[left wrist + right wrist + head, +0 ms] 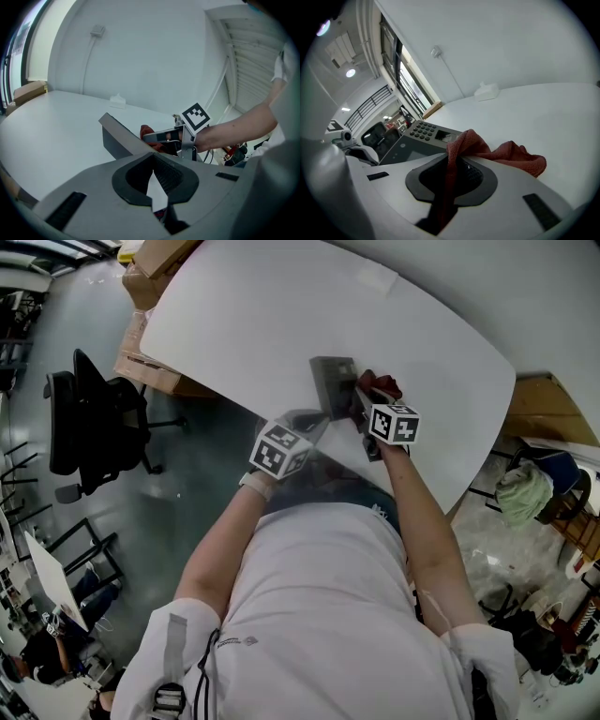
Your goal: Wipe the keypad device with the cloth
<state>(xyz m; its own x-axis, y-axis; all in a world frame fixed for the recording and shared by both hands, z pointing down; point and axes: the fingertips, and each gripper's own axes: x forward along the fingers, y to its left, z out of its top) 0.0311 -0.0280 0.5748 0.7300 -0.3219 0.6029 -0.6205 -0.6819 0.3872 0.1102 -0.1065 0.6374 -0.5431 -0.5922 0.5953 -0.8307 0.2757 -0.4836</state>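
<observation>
The grey keypad device point(333, 382) lies on the white table point(281, 315) close to its near edge. My left gripper point(314, 423) meets the device's near end, and in the left gripper view the device's point(117, 136) thin edge runs into the narrowly closed jaws of that gripper point(154, 180). My right gripper point(364, 399) is just right of the device, shut on the red cloth point(381, 385). In the right gripper view the cloth point(497, 152) hangs out of this gripper's point(450, 178) jaws onto the table, beside the device's buttons point(421, 131).
A small white object point(375, 279) sits far back on the table. Left of the table stand a black office chair point(84, 423) and cardboard boxes point(150, 277). The table's curved edge runs right in front of the person's body.
</observation>
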